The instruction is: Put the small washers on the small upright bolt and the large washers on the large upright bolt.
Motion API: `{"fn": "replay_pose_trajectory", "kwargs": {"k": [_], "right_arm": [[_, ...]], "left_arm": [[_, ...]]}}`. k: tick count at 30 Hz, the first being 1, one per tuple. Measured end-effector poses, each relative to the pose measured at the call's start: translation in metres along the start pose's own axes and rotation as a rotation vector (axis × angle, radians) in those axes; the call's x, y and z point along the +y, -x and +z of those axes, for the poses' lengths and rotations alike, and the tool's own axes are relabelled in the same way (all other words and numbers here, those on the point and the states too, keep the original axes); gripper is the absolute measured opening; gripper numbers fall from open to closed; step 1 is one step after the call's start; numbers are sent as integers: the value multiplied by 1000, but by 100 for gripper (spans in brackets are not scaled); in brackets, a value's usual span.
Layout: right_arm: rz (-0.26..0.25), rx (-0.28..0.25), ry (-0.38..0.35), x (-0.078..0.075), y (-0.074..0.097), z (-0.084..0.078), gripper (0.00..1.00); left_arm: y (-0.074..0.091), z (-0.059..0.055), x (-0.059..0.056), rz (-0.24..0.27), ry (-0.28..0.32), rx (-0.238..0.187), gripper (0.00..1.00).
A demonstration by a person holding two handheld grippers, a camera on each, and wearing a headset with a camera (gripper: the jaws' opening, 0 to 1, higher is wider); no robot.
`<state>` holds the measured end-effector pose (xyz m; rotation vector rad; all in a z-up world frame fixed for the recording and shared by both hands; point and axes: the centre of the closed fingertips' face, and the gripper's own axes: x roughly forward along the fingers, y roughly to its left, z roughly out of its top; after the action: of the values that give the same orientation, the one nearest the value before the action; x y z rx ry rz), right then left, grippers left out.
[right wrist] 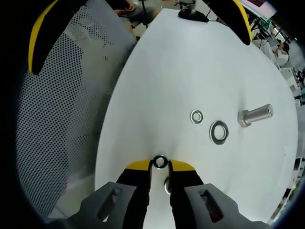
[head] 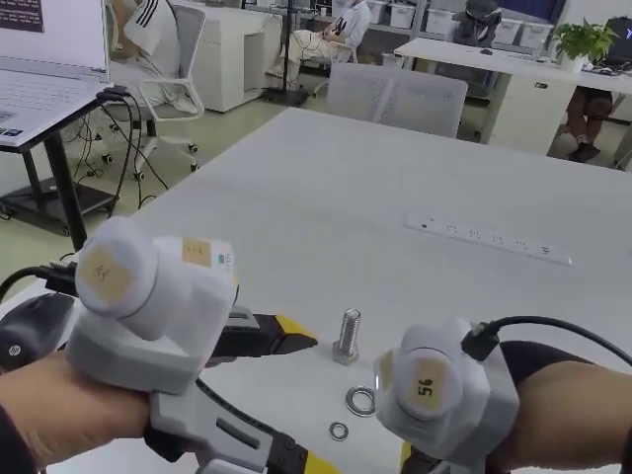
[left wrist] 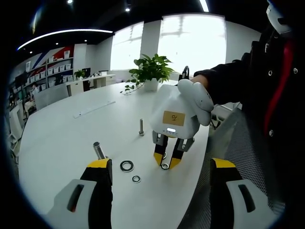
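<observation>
Washer (right wrist: pixel 159 161), small by look, was pinched between tips of right gripper (right wrist: pixel 159 166), low near table (head: pixel 326 188) edge. Left gripper (head: pixel 301 395) jaws gaped, empty. Step needed washer kept level, hole centred over small bolt (left wrist: pixel 141 127), not large bolt (left wrist: pixel 98 150).

Two upright bolts: large bolt (left wrist: pixel 98 150), small bolt (left wrist: pixel 141 126) farther off. Three washers: large washer (left wrist: pixel 126 166), small washer (left wrist: pixel 136 179), third washer (right wrist: pixel 159 161) nearest.
</observation>
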<state>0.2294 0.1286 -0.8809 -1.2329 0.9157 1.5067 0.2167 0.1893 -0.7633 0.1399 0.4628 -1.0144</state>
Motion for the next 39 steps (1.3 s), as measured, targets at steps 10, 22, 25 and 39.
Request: {"fn": "replay_pose_trajectory", "kwargs": {"k": [10, 22, 25, 39], "right_arm": [[12, -8, -4, 0, 1, 0, 14], [1, -9, 3, -4, 1, 0, 14], [7, -4, -6, -5, 0, -1, 14], [-9, -36, -40, -14, 15, 1, 13]], "left_arm": [[0, 0, 0, -2, 0, 3, 84], [0, 1, 1, 1, 1, 1, 84], [-1, 0, 1, 0, 0, 3, 84], [-2, 0, 1, -4, 2, 5, 84]]}}
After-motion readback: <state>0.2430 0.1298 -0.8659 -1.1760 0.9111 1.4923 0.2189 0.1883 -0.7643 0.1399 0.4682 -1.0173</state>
